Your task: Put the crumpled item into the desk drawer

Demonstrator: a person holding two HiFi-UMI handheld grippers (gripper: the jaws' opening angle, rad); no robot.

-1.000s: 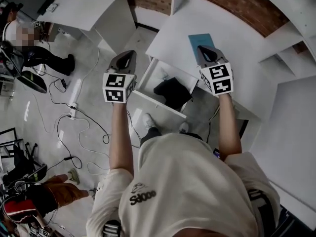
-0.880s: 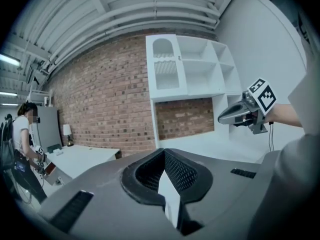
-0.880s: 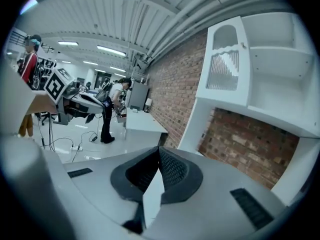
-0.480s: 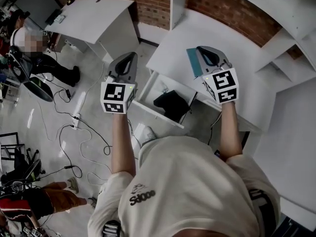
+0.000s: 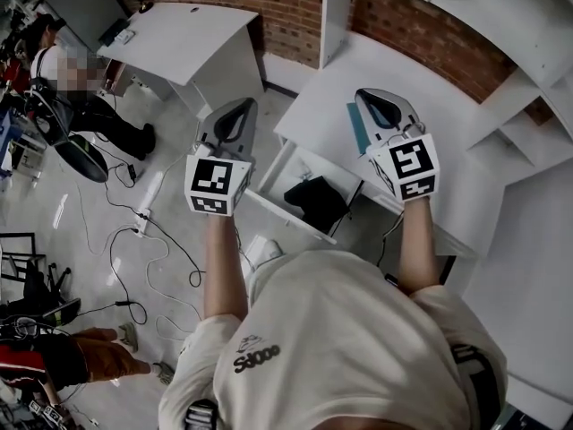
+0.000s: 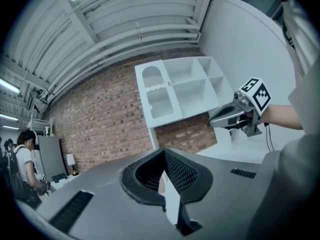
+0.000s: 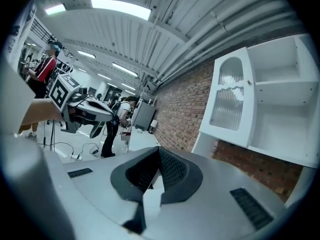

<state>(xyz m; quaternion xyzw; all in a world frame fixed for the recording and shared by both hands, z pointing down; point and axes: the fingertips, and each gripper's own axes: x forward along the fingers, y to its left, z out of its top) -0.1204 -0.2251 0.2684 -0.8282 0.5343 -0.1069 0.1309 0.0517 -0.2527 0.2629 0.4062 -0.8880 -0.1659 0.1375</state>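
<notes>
- White desk [image 5: 448, 106] against brick wall [image 5: 295, 7]; drawer [image 5: 285, 213] open beneath.
- Dark crumpled item [image 5: 318, 200] lies in drawer, below both jaws.
- Both empty: left gripper [image 5: 240, 107], right gripper [image 5: 374, 104], jaws closed, held clear; deposit judged done.

**Three Cameras: One Overhead, Two Riding Level**

The head camera looks steeply down over the person's shoulders, taking in both arms, the left gripper [image 5: 240, 107], the right gripper [image 5: 376, 98], the white desk [image 5: 448, 128] and the floor [image 5: 89, 195] below. Each gripper camera sits close behind its own jaws, facing level toward the brick wall [image 6: 100, 129] and the white shelf unit [image 6: 180, 91]. Those two views share that wall and shelving, and each catches the other gripper off to one side.
</notes>
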